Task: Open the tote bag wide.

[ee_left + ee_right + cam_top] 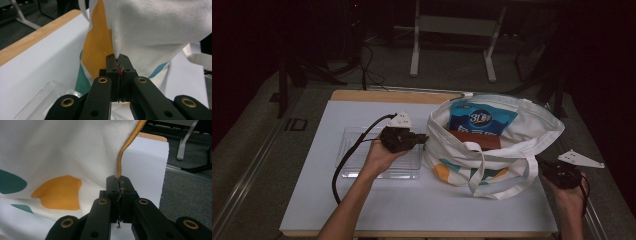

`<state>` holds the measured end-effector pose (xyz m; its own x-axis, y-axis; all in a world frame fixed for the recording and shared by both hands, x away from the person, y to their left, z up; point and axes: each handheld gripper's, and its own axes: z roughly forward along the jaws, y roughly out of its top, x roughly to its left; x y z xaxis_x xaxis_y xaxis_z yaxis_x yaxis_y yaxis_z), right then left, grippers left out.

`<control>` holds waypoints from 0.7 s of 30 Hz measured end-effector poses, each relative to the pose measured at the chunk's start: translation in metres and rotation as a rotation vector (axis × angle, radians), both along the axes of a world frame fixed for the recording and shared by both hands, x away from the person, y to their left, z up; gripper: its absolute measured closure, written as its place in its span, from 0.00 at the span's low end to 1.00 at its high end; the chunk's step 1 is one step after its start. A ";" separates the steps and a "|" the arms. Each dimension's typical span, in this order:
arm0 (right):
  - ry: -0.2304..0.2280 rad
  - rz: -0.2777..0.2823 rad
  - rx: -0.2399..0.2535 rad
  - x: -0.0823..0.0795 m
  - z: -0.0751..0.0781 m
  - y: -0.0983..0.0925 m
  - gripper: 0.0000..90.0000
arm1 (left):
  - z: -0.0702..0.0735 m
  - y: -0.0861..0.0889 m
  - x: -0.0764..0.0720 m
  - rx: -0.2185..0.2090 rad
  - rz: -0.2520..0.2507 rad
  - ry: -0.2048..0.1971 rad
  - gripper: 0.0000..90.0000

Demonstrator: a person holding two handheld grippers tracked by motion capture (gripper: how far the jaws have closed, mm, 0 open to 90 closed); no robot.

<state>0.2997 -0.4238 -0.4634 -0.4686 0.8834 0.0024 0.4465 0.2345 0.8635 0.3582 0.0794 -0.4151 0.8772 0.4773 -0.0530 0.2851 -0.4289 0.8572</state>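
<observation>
Bag point(512, 150) pinched at opposite rims by left hand-held gripper point(424, 137) and right hand-held gripper point(539, 162); advise even outward tension, keeping mouth open.

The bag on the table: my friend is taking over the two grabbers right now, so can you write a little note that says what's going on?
Left gripper: shut on the tote bag, pinching its left edge.
Right gripper: shut on the bag's right edge.
The bag stands open on the white table, with a blue packet and a brown item inside. A clear tray lies left of it.
Done: both edges gripped, mouth held open.
Left: probably lifting or moving the bag; keep both grips.
</observation>
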 end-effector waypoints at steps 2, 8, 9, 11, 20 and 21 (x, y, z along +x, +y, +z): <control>0.003 0.003 -0.005 0.000 0.000 0.001 0.98 | -0.003 -0.001 0.000 0.033 0.006 0.003 0.99; 0.005 0.019 -0.011 0.001 0.000 0.007 0.98 | -0.017 -0.003 0.005 0.086 0.036 0.044 0.99; 0.004 0.026 -0.014 0.001 0.000 0.008 0.98 | -0.019 -0.003 0.005 0.092 0.037 0.051 0.99; 0.006 0.033 -0.013 0.002 0.001 0.009 0.98 | -0.025 -0.004 0.006 0.113 0.039 0.060 0.99; 0.059 0.015 -0.058 0.007 -0.009 0.012 0.98 | -0.033 -0.017 0.011 0.174 0.038 0.075 0.99; 0.066 0.010 -0.053 0.008 -0.012 0.011 0.98 | -0.035 -0.016 0.013 0.171 0.040 0.088 0.99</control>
